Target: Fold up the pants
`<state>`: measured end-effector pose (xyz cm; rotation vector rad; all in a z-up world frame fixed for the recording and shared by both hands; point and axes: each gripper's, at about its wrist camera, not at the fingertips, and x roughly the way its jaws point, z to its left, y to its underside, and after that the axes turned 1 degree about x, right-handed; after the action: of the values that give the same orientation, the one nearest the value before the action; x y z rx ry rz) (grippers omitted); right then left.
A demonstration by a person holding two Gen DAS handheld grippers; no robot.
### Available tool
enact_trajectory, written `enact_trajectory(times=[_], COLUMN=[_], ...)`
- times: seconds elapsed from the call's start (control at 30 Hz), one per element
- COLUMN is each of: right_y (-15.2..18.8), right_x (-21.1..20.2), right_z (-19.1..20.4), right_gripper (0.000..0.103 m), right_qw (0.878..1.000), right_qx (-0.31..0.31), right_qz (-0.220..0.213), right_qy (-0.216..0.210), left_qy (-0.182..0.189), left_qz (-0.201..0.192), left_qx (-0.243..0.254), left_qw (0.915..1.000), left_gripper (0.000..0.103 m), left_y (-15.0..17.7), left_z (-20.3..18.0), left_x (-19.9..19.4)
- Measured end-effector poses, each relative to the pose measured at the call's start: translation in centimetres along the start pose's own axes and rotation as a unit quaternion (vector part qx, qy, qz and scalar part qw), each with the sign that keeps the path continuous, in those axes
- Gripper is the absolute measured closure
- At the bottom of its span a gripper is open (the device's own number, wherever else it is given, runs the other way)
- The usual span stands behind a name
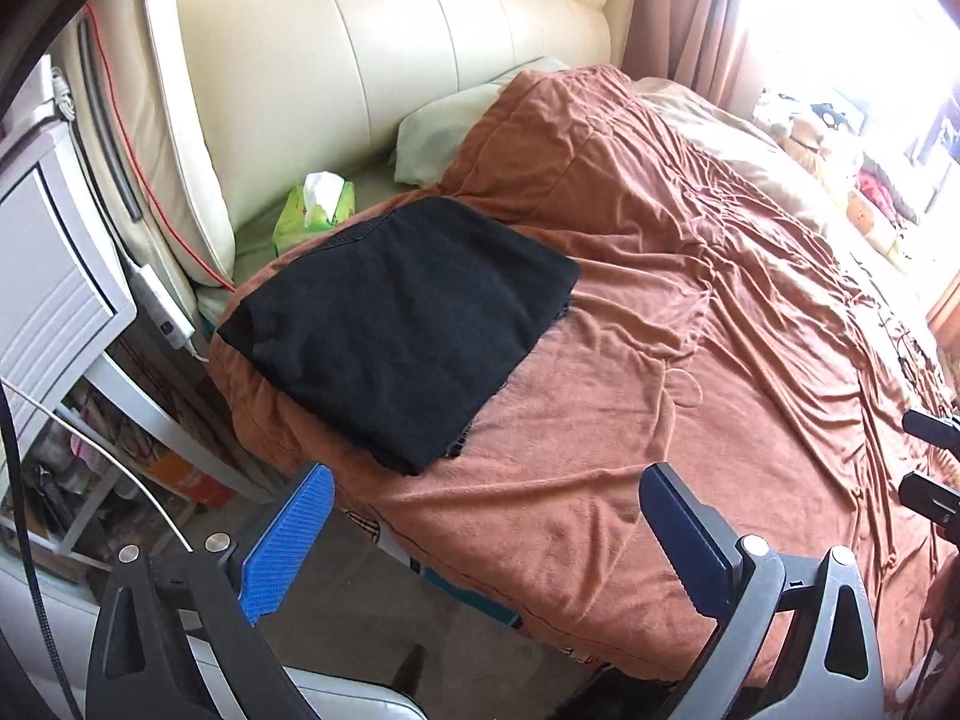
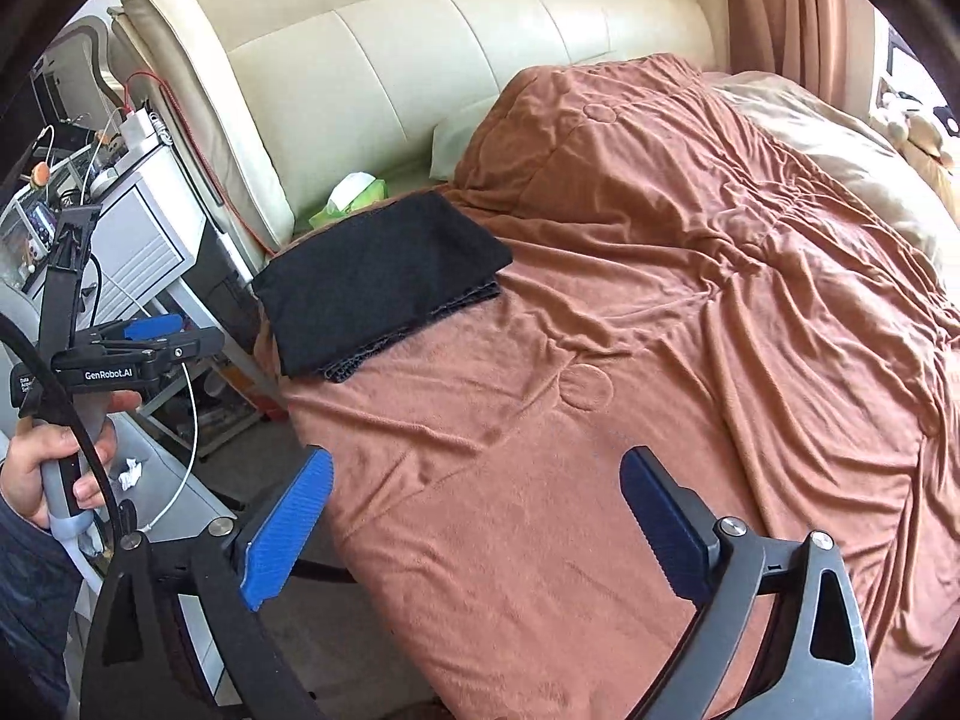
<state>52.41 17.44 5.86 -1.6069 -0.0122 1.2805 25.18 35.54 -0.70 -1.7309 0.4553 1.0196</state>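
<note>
While both tongs are hanging wide apart above the near edge of the bed, the black pants (image 1: pixel 396 324) are lying folded into a flat, roughly square stack on the rust-brown blanket (image 1: pixel 690 360), toward the far left part of the bed. Nothing is sitting between the blue pads of the left tongs (image 1: pixel 480 534), and the right tongs (image 2: pixel 474 522) are likewise gaping with only blanket showing between their fingers. Neither pair is touching the pants, which are lying well apart from both. In the right wrist view, a hand (image 2: pixel 54 462) is gripping the handle of the left tool at the near left, beside the bed. A green tissue box (image 1: pixel 315 207) is sitting just beyond the far edge of the pants, near the cream padded headboard (image 1: pixel 384 60), and a pale pillow (image 1: pixel 444 138) is peeking out from under the blanket to its right. A white bedside cabinet (image 1: pixel 54 276) is standing at the left of the bed.
</note>
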Motion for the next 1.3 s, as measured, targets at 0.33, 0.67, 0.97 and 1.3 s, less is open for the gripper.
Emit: enact_trajectory(times=[0.33, 0.67, 0.97, 1.3], right_y=[3.7, 8.0, 12.6, 17.9], right_x=[-9.6, -17.2, -22.5, -27.5], right_z=[0.0, 0.4, 1.6, 2.9], right_gripper=[0.0, 0.0, 0.0, 0.0], right_qw=[0.999, 0.996, 0.992, 0.983], right_qx=[0.007, 0.019, 0.033, 0.061], right_qz=[-0.039, -0.065, -0.094, -0.132], right_qy=[0.029, 0.056, 0.08, 0.109], left_qy=[0.022, 0.043, 0.069, 0.093], left_qz=[-0.038, -0.071, -0.106, -0.144], left_qx=[0.02, 0.049, 0.07, 0.093], left_qw=[0.9988, 0.9953, 0.9896, 0.9808], left_gripper=[0.0, 0.0, 0.0, 0.0], left_y=[2.3, 5.2, 8.2, 12.6], left_z=[-3.9, -7.5, -9.8, -12.1], left_x=[-5.8, -11.0, -15.8, -20.6])
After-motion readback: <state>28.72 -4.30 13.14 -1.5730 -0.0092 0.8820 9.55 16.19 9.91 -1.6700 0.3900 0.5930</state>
